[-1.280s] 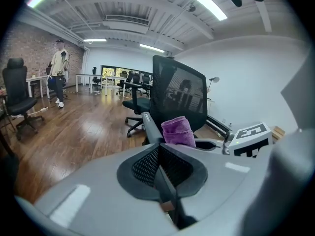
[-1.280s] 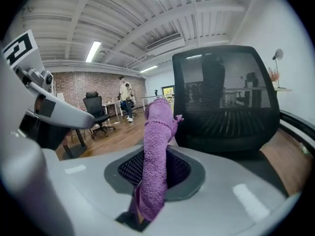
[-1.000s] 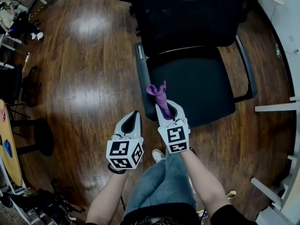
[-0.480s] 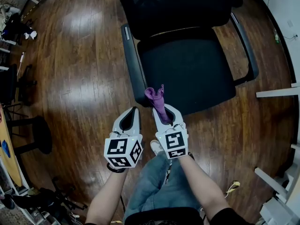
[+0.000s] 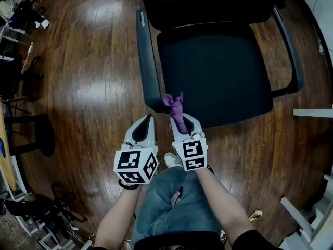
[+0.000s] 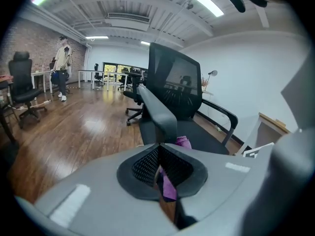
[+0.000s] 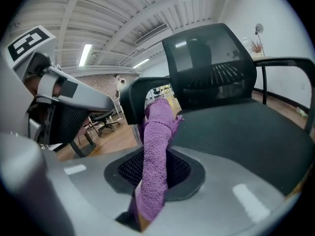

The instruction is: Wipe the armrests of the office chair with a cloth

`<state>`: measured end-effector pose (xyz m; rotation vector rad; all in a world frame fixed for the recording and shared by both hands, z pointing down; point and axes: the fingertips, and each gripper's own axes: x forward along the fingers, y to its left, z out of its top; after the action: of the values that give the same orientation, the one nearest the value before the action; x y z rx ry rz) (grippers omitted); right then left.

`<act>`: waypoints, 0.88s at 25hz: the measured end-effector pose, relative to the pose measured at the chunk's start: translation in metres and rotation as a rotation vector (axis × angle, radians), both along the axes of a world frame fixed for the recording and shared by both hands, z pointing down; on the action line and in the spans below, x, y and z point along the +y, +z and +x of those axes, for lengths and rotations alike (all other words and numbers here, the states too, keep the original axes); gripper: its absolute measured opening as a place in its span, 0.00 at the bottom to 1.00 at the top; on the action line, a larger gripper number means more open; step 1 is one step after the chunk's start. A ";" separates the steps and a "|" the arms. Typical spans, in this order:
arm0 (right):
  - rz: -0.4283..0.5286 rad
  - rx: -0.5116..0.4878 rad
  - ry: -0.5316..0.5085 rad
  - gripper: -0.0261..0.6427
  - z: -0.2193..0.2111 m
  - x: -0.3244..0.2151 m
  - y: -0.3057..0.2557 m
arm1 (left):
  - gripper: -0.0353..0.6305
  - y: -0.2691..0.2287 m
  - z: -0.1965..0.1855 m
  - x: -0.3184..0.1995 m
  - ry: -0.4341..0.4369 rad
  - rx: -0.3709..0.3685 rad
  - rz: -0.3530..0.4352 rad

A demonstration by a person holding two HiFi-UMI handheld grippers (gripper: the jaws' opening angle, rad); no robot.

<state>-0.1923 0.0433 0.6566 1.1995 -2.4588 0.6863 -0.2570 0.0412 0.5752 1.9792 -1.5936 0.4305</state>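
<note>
A black office chair (image 5: 213, 66) stands in front of me, its left armrest (image 5: 145, 56) and right armrest (image 5: 291, 51) running along the seat. My right gripper (image 5: 182, 120) is shut on a purple cloth (image 5: 174, 107). The cloth sticks up from the jaws beside the front end of the left armrest; I cannot tell whether it touches. In the right gripper view the cloth (image 7: 155, 146) rises in front of that armrest (image 7: 134, 100). My left gripper (image 5: 148, 121) sits just left of the right one, shut and holding nothing. In its own view the armrest (image 6: 160, 114) lies straight ahead.
Wooden floor (image 5: 93, 87) surrounds the chair. Dark stools and clutter (image 5: 26, 134) stand at the left. White desk edges (image 5: 312, 112) lie at the right. My legs in jeans (image 5: 171, 207) are below the grippers. A person (image 6: 61, 63) stands far off among other chairs.
Both grippers have drawn back along the left armrest from the seat's left edge to the armrest's front end. Both stayed shut, the cloth still in the right one.
</note>
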 end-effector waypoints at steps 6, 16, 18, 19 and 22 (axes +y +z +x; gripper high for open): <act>0.000 0.000 -0.022 0.15 0.018 -0.002 -0.018 | 0.06 -0.013 0.007 0.002 -0.034 -0.019 -0.009; 0.138 -0.045 -0.028 0.15 0.024 -0.044 -0.158 | 0.06 -0.093 0.006 -0.022 -0.078 -0.003 0.047; 0.168 -0.055 -0.037 0.15 0.016 -0.053 -0.182 | 0.06 -0.109 0.003 -0.027 -0.087 0.006 0.063; 0.185 -0.060 -0.041 0.15 0.010 -0.058 -0.193 | 0.06 -0.116 0.001 -0.030 -0.088 0.009 0.072; 0.226 -0.061 -0.055 0.15 -0.016 -0.074 -0.217 | 0.06 -0.132 -0.017 -0.043 -0.089 0.017 0.099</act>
<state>-0.2086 -0.0303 0.4396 1.1994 -2.6670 0.4455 -0.2744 -0.0018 0.4434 1.9695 -1.7145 0.3049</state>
